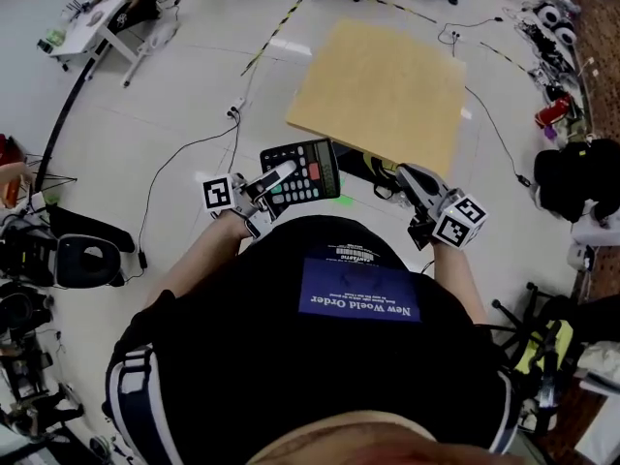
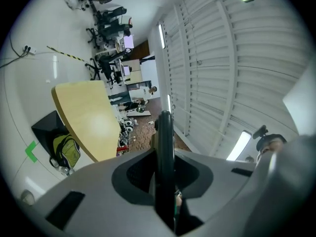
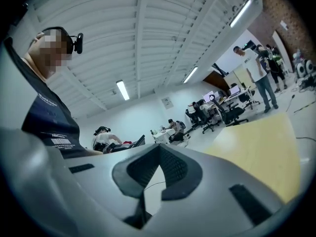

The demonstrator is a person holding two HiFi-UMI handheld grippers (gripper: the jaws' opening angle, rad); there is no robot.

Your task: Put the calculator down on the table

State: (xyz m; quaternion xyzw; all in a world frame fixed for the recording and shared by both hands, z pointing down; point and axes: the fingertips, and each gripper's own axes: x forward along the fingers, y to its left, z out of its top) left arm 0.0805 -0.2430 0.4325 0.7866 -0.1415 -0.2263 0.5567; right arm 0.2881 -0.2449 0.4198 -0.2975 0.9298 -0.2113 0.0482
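Black shirt (image 1: 320, 356) nearest. Just beyond, L claw (image 1: 276, 180) clamped on edge of calculator (image 1: 312, 168), held in the air, approx. at near-left edge of counter (image 1: 387, 90). R claw (image 1: 405, 177) to its right, jaws together, w/ nothing between.

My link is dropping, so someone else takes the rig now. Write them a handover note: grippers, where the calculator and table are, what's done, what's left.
Left gripper: shut on the calculator, keys facing up, held in the air in front of the person.
Right gripper: shut, nothing between its jaws.
Table: light wood top, just ahead; the calculator is at its near edge, not resting on it.
Done: calculator in grip at the table.
Left: bring it over the top, lower it flat, open the left jaws, back away.
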